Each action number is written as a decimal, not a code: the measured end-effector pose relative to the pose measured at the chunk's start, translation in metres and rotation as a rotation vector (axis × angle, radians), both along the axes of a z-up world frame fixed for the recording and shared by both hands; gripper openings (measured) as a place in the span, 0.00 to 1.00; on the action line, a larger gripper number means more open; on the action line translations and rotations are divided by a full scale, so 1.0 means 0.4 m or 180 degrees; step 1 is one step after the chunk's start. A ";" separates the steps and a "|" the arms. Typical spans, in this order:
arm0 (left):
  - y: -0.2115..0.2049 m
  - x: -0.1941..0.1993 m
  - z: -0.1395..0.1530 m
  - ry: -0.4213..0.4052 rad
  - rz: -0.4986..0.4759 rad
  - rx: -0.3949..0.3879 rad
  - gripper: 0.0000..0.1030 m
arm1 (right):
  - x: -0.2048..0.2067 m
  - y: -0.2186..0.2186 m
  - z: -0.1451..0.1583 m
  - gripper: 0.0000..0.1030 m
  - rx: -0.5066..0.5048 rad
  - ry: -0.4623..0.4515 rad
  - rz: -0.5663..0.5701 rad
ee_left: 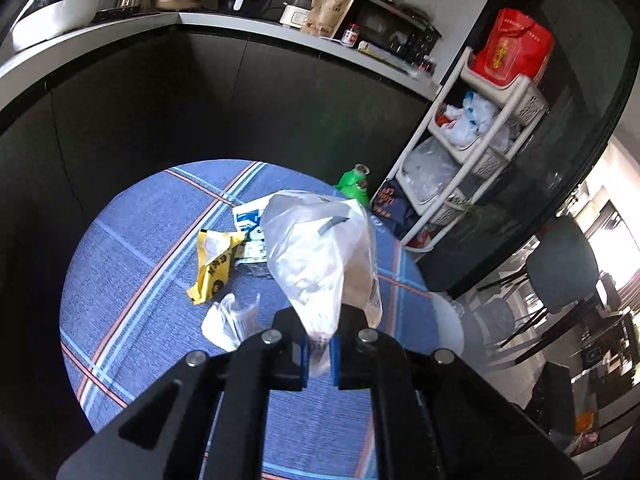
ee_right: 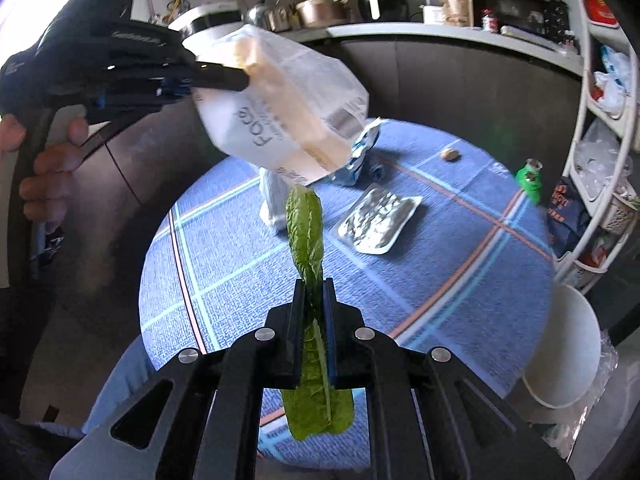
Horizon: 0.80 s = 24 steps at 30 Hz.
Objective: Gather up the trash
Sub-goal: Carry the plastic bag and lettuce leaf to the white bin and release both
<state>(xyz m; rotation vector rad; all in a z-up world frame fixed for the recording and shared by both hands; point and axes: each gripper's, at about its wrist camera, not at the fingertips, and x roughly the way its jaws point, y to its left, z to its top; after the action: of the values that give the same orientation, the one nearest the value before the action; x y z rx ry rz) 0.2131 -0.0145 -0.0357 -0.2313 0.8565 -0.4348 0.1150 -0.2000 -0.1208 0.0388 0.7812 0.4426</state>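
Over table (ee_right: pixel 440 264), left gripper (ee_left: pixel 320 354) pinches "FOO"-printed bag (ee_right: pixel 280 108), contents unclear; right gripper (ee_right: pixel 314 300) clamps leaf (ee_right: pixel 306 232)

Thin translucent plastic bag (ee_left: pixel 320 256), woven matt tablecloth (ee_right: pixel 440 272), crinkled shiny foil pack (ee_right: pixel 378 222).
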 end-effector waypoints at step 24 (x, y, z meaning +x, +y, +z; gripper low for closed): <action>-0.294 -0.112 0.073 -0.0181 -0.0897 -0.0109 0.08 | -0.097 -0.353 0.040 0.08 0.0226 -0.0282 -0.1130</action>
<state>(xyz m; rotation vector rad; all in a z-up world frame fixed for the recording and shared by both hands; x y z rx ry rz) 0.1684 -0.1322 -0.0063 -0.1288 0.8292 -0.7164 0.0761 -0.3411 -0.1049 0.2193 0.6543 0.1336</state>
